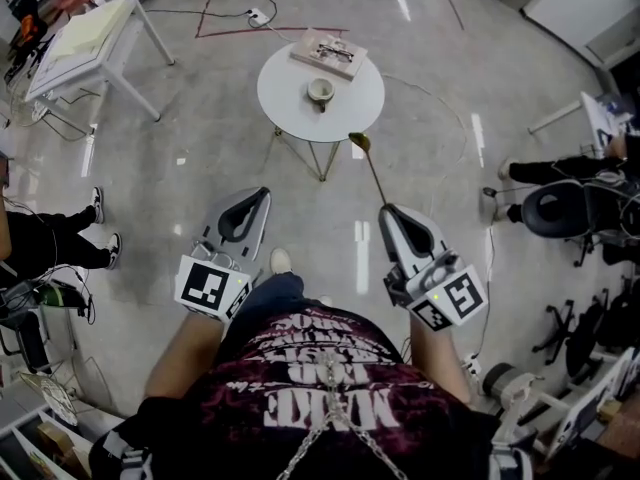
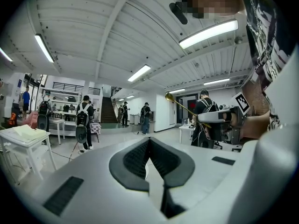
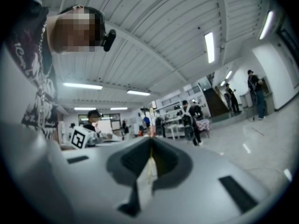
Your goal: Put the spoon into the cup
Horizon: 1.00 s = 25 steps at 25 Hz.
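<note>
A small pale cup (image 1: 320,91) stands in the middle of a round white table (image 1: 290,103) ahead of me on the floor. My right gripper (image 1: 384,209) is shut on the handle of a gold spoon (image 1: 368,166), whose bowl points up and away toward the table's near edge. In the right gripper view the gold handle (image 3: 150,166) runs between the closed jaws of the right gripper (image 3: 151,139). My left gripper (image 1: 263,195) is held beside it, shut with nothing in it. The left gripper view shows the left gripper (image 2: 149,140) with its tips touching, and the spoon (image 2: 176,101) off to its right.
A book (image 1: 328,53) lies on the far side of the round table. A white square table (image 1: 85,36) stands at the far left. A person's feet (image 1: 100,223) are at the left, a seated person and office chair (image 1: 565,208) at the right. Cables run over the floor behind the table.
</note>
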{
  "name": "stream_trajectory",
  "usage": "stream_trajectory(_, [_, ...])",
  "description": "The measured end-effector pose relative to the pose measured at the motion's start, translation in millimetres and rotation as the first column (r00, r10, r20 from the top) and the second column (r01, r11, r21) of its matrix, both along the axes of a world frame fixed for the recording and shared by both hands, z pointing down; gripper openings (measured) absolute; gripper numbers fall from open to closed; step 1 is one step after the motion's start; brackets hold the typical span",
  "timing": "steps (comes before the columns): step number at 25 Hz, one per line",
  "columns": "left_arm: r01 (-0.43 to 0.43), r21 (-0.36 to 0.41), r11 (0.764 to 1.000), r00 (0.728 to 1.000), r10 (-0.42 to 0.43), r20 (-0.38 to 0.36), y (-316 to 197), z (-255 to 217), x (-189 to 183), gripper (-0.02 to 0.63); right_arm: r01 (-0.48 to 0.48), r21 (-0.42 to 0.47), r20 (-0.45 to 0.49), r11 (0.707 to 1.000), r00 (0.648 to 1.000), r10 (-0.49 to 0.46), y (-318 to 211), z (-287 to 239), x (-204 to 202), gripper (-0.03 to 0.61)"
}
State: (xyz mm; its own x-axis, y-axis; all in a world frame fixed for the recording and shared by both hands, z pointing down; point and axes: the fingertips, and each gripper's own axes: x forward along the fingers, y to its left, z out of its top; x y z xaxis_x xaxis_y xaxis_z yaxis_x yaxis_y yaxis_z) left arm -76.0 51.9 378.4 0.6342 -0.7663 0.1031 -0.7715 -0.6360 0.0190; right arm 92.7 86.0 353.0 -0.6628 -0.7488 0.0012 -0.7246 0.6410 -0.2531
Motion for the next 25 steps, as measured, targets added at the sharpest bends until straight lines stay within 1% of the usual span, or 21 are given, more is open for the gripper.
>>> stream_trajectory(6, [-0.061, -0.010, 0.998, 0.998, 0.061, -0.030, -25, 3, 2, 0.028, -0.038, -0.011, -0.029, 0.999, 0.999, 0.037, -19, -2, -6, 0.037])
stream_trajectory(10, [-0.083, -0.010, 0.996, 0.995, 0.083, -0.047, -48, 4, -4, 0.028, -0.051, -0.036, -0.020, 0.998, 0.999, 0.050, -40, -2, -14, 0.037])
stream_trajectory(14, [-0.091, -0.012, 0.996, 0.994, 0.090, -0.062, -70, 6, -19, 0.028, -0.059, -0.044, -0.020, 0.997, 0.998, 0.058, -57, -5, -28, 0.037])
stream_trajectory(21, [-0.091, -0.039, 0.995, 0.994, 0.088, -0.070, -88, 15, -47, 0.028, -0.073, -0.016, -0.045, 0.997, 0.996, 0.072, -81, -15, -52, 0.037])
stream_trajectory(25, [-0.081, -0.035, 0.996, 0.994, 0.078, -0.077, -101, 13, -61, 0.028, -0.080, -0.005, -0.056, 0.997, 0.995, 0.080, -90, -17, -61, 0.037])
